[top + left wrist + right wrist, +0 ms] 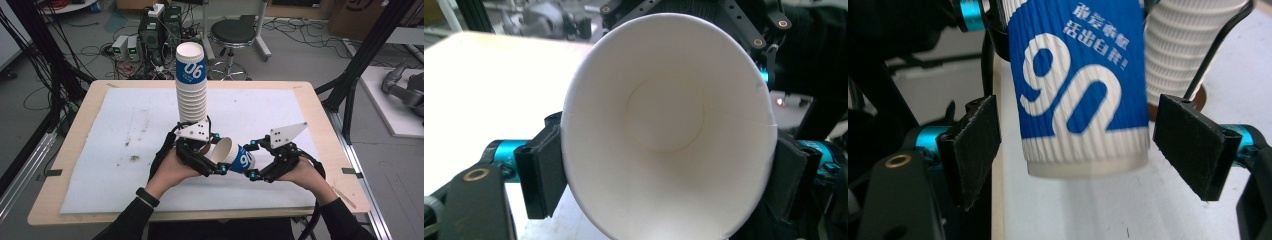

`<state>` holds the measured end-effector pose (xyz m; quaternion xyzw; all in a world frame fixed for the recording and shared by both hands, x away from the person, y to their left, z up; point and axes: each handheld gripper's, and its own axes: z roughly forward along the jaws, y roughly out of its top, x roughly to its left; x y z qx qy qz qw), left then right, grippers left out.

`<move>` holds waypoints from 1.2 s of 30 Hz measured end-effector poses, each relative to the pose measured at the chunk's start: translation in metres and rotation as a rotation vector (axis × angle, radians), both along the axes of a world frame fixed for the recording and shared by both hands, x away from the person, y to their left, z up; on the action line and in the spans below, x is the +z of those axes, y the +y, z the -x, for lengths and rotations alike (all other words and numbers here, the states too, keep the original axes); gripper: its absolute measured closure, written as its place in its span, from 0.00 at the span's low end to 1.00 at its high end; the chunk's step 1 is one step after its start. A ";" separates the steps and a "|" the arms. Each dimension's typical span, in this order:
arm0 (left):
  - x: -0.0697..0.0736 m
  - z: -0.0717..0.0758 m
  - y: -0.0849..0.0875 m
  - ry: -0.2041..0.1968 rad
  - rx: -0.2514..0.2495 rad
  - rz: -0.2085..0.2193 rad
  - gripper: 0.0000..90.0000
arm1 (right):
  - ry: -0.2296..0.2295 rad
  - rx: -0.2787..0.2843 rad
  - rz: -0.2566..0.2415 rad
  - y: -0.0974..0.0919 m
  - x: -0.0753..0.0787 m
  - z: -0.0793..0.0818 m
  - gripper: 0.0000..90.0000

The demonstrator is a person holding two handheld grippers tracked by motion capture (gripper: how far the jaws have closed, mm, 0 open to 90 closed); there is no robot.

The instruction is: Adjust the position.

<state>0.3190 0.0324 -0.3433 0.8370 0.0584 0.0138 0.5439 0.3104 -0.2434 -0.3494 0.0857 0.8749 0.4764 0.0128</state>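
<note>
a wooden table (320, 115) under a white mat (125, 150) carries a tall stack of ribbed paper cups (192, 85) near its middle, standing just behind the two grippers in the high view. the left gripper (212, 162) pinches a single blue-and-white paper cup (235, 156) by its rim, held on its side above the mat, and the left gripper view alone looks into its white inside (666, 115). the right gripper (251, 159) has its jaws spread on either side of the cup's base, with gaps visible in the right gripper view, which also shows the printed blue sleeve (1073, 75).

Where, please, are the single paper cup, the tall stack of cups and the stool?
single paper cup (236, 156), high view, its blue side wall.
stack of cups (191, 95), high view, its ribbed middle.
stool (232, 31), high view, its black seat.
</note>
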 end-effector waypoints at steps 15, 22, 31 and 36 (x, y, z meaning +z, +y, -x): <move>-0.002 0.005 -0.002 0.026 0.028 0.218 0.11 | 0.022 0.026 -0.092 0.003 -0.010 -0.003 0.34; -0.007 0.002 -0.001 0.091 0.035 0.322 0.11 | 0.021 0.002 -0.220 -0.005 -0.006 -0.004 0.34; -0.006 0.002 0.001 0.100 0.008 0.367 0.23 | 0.027 0.017 -0.213 0.002 -0.010 -0.002 0.34; -0.004 0.002 0.001 0.091 0.003 0.328 0.25 | 0.030 0.014 -0.195 0.003 -0.012 -0.001 0.33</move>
